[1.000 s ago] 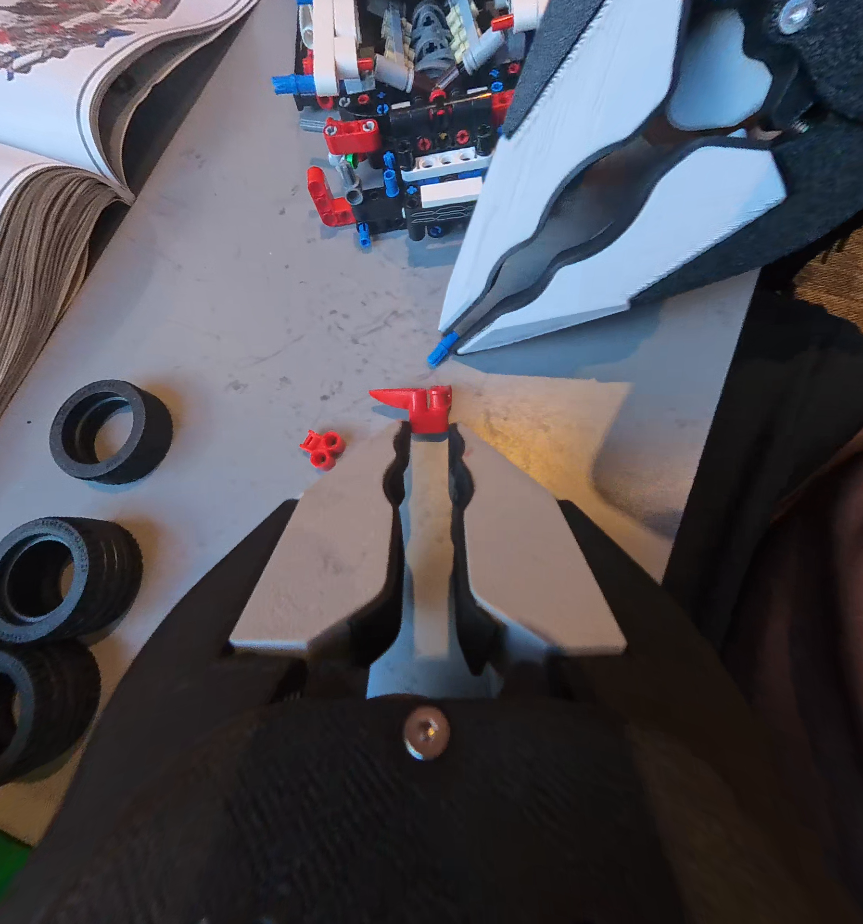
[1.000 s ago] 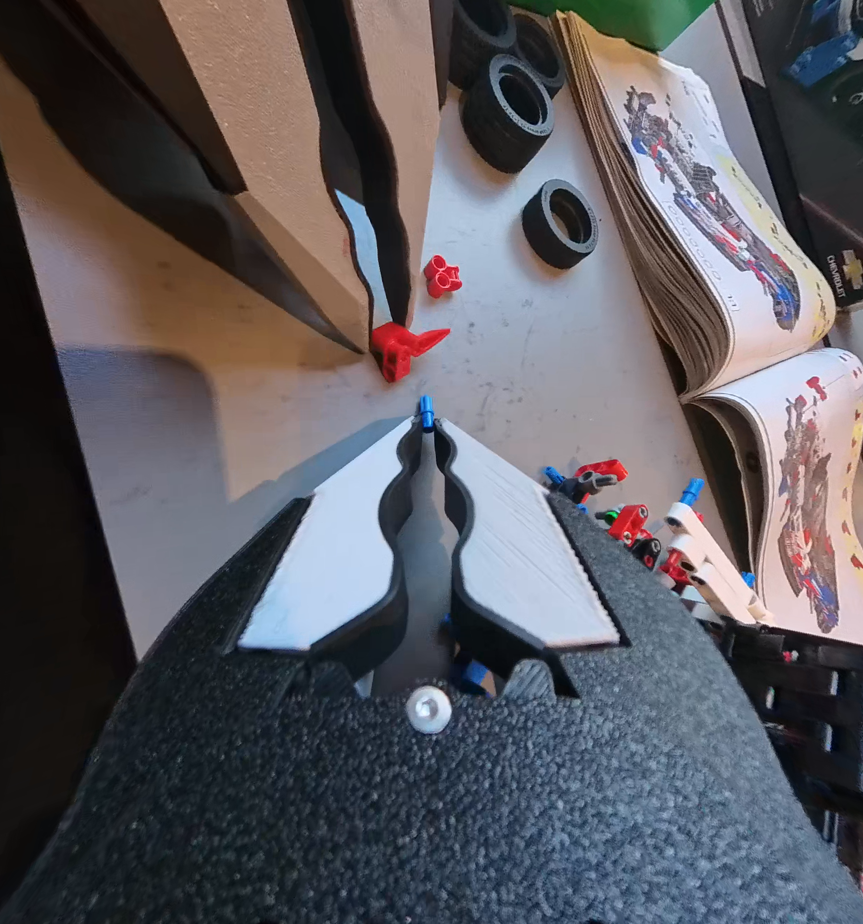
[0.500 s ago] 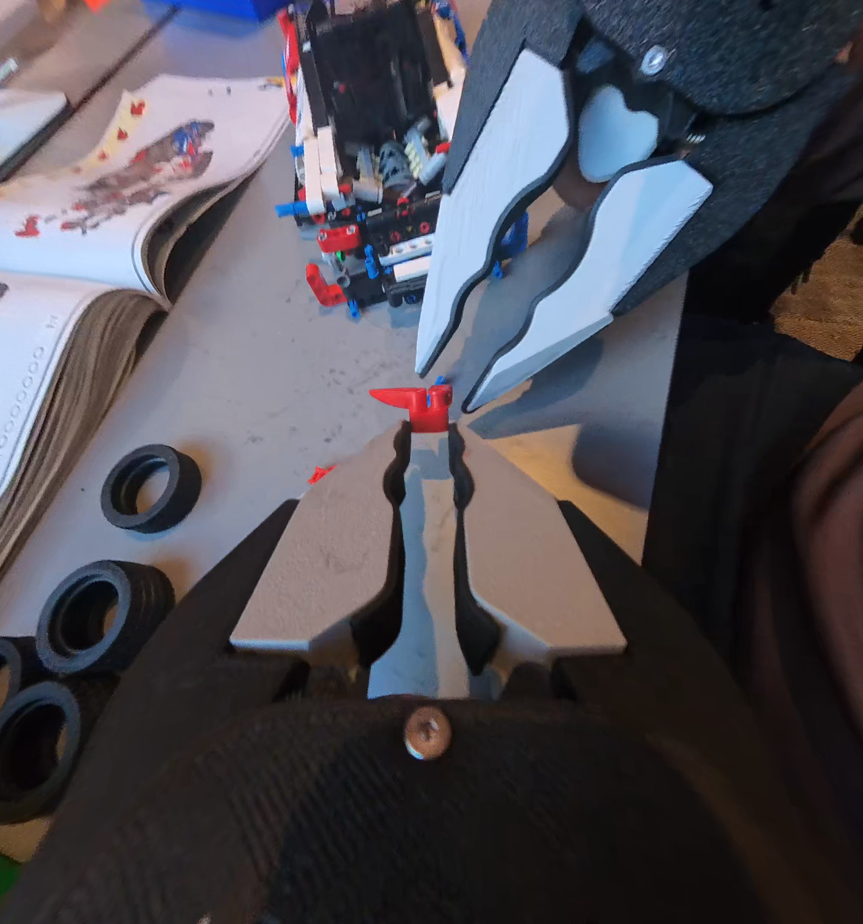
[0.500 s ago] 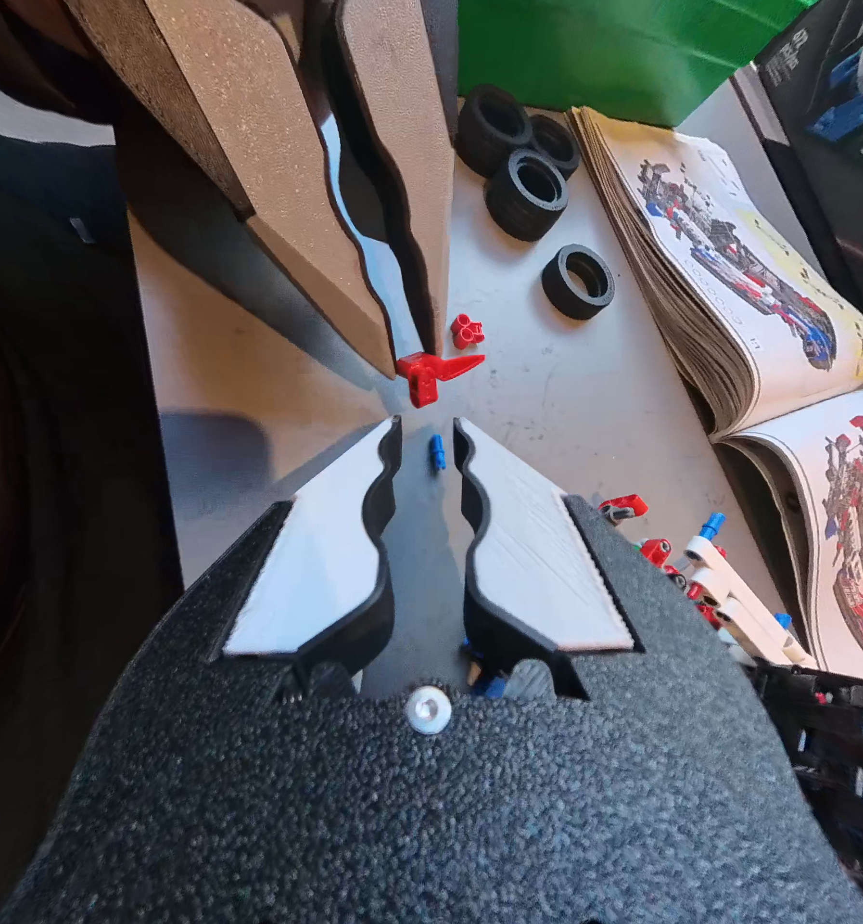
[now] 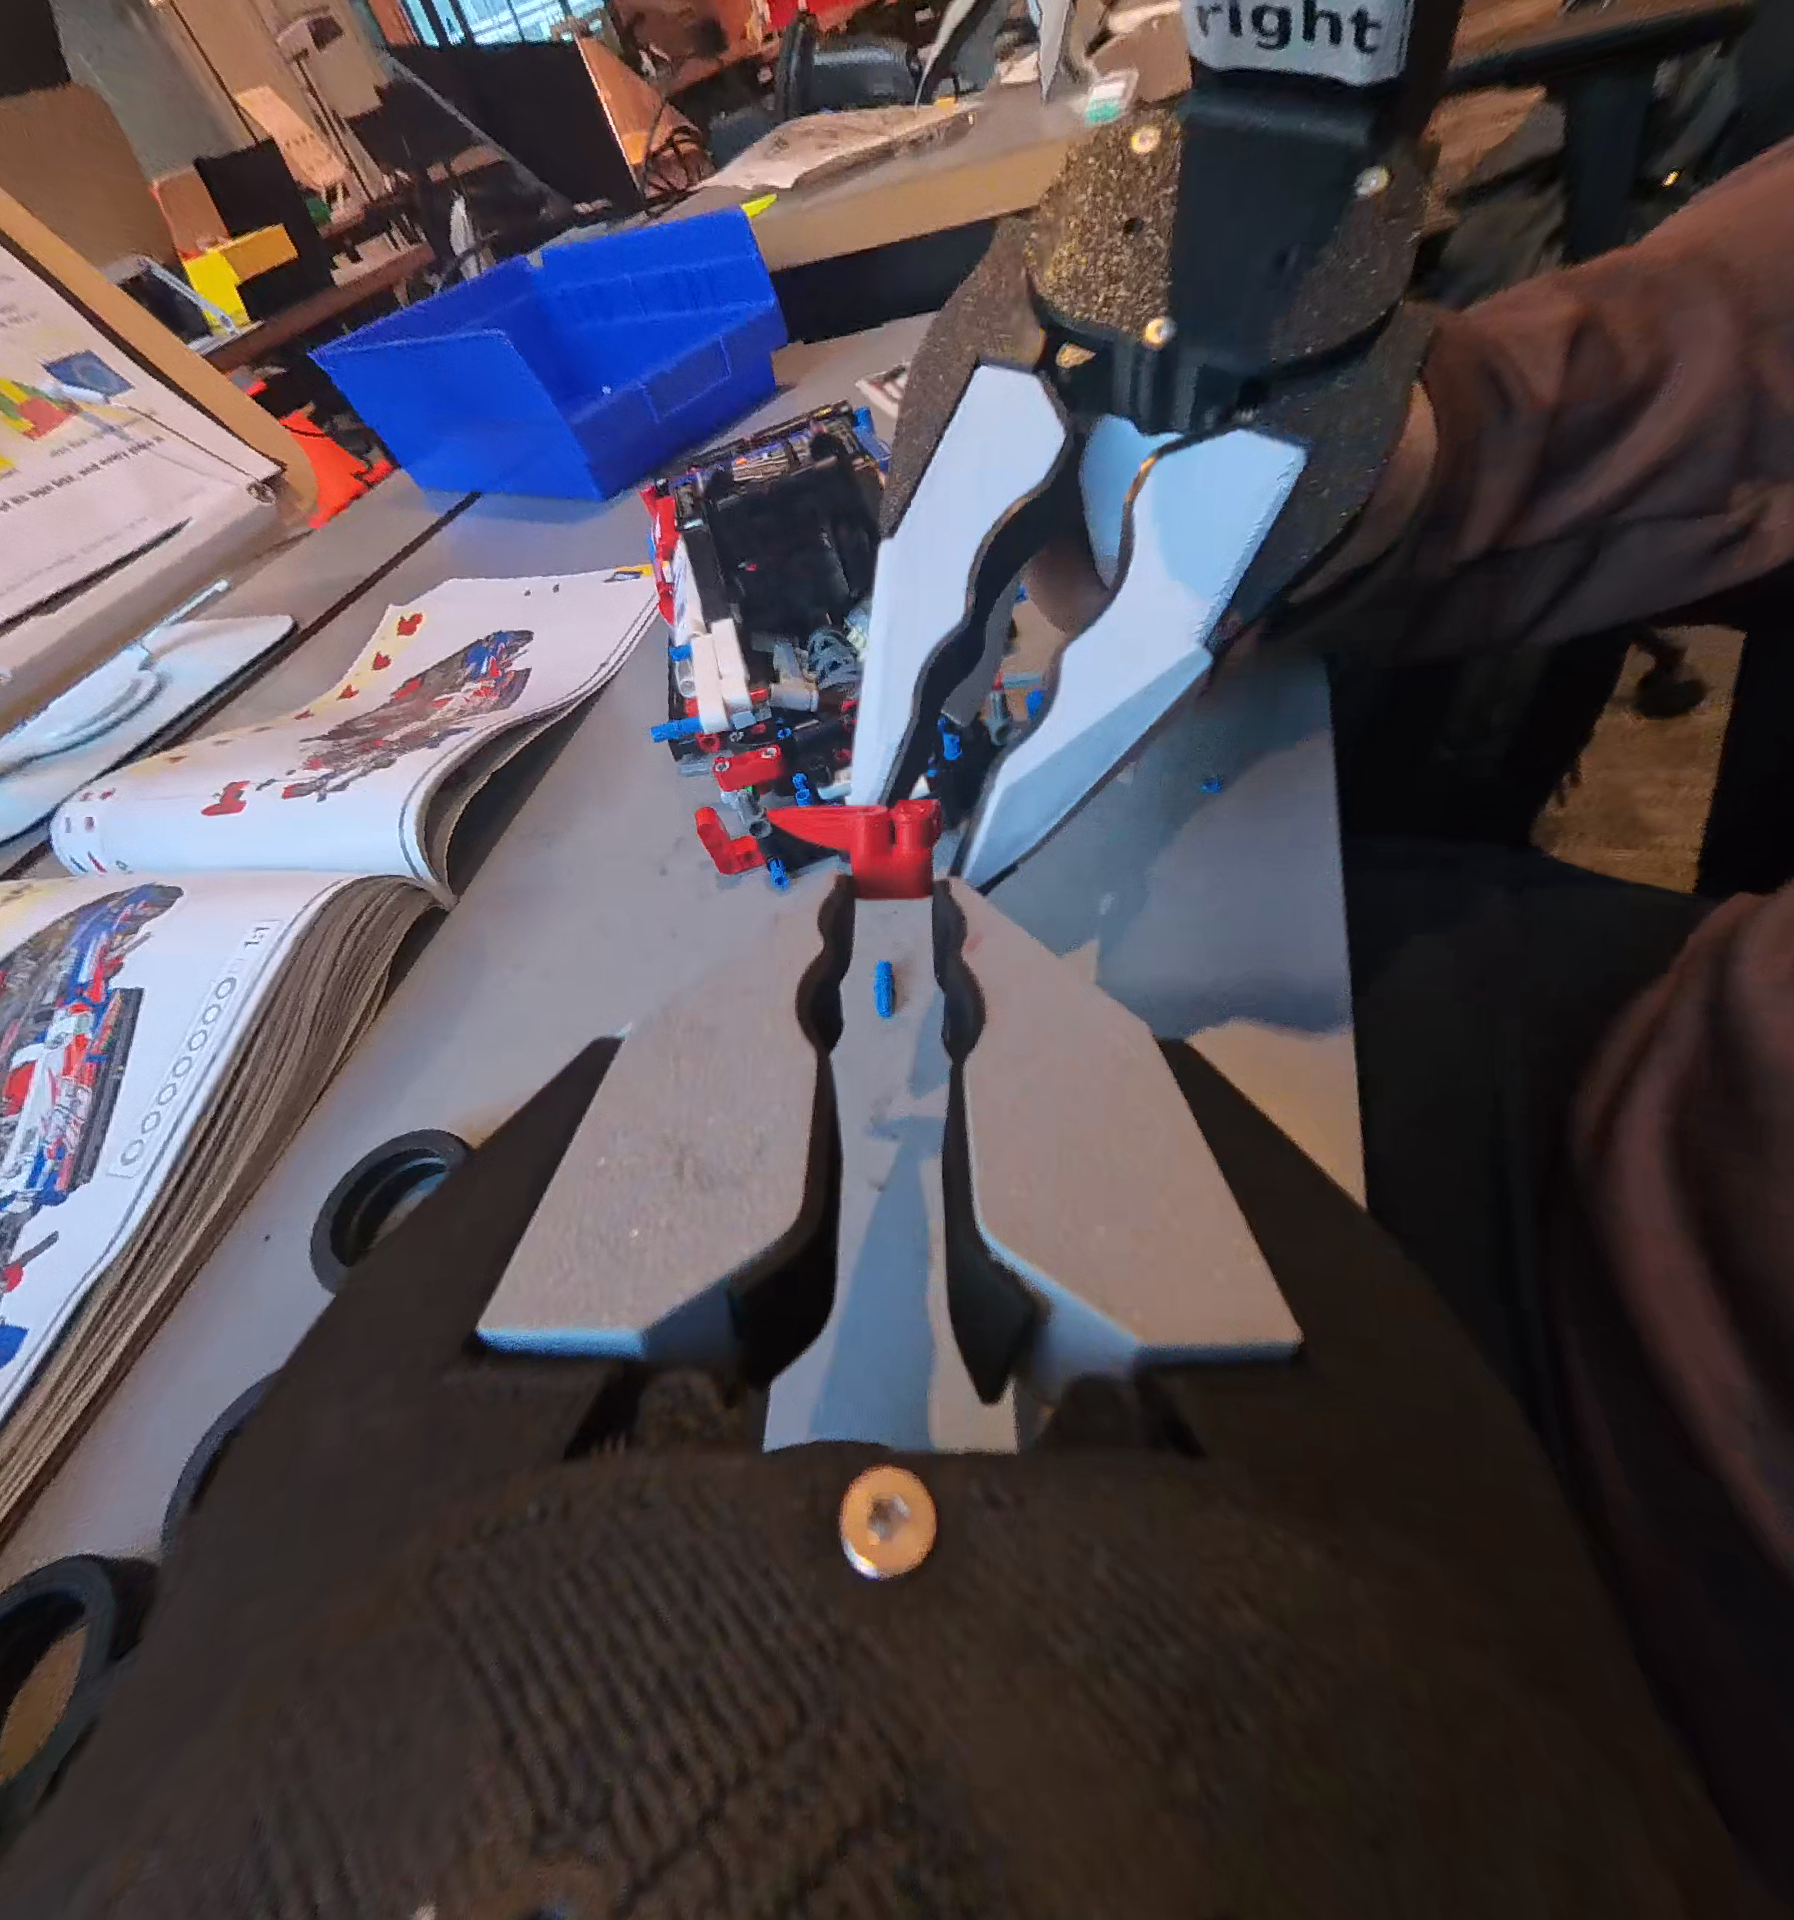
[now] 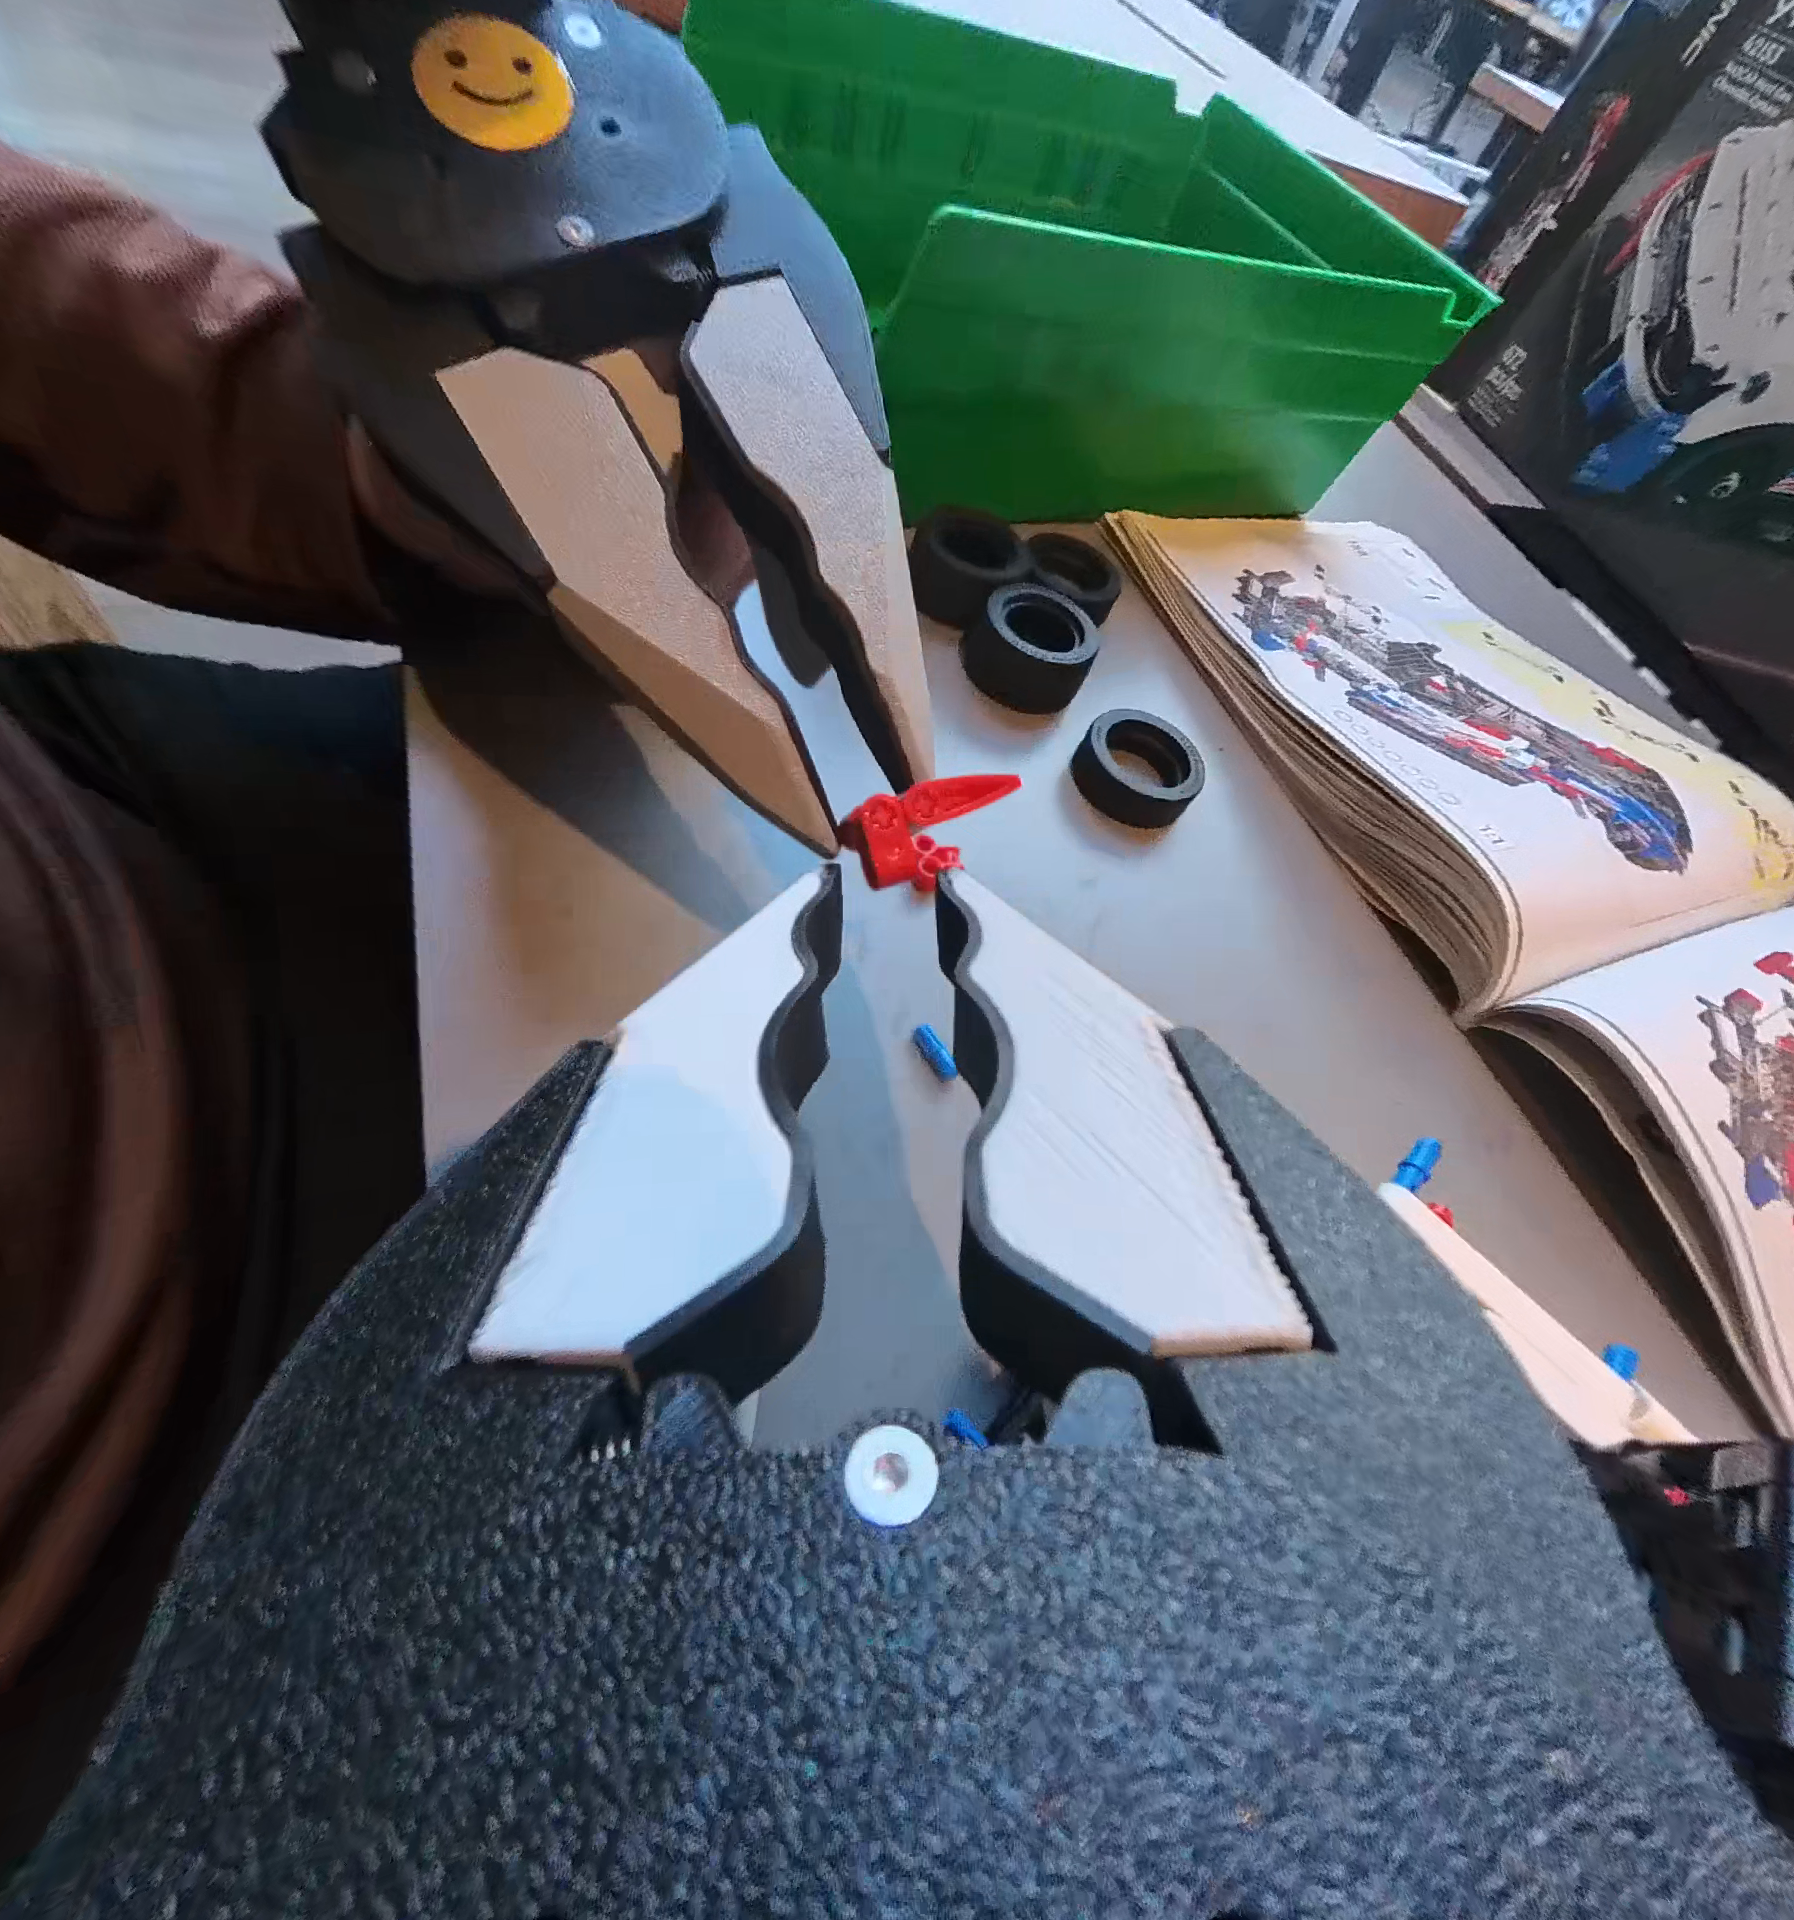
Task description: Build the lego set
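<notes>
My left gripper [image 5: 888,891] is shut on a small red winged lego piece [image 5: 893,844] and holds it above the grey table [image 5: 581,935]. In the right wrist view the left gripper [image 6: 872,823] comes in from the upper left with the red piece [image 6: 919,826] at its tips. My right gripper [image 6: 888,881] is open, its tips on either side of the red piece's lower end; it also shows in the left wrist view [image 5: 914,840]. A small blue pin [image 6: 934,1051] lies loose on the table below both grippers [image 5: 882,987].
The part-built lego car [image 5: 768,582] stands behind the grippers. An open instruction book [image 5: 249,831] [image 6: 1444,748] lies beside them. Black tyres [image 6: 1028,644] [image 6: 1137,767] lie near a green bin [image 6: 1132,312]. A blue bin [image 5: 581,353] is farther back. A set box [image 6: 1703,312] stands at the right. The tips of both grippers are at nearly the same place. The open instruction book [image 5: 249,831] is about 30 cm from both grippers' fingertips.
My right gripper opened and let the blue pin fall to the table. Both grippers rose and tilted up; the left lifted the red piece, and the right's open tips closed in around it.
</notes>
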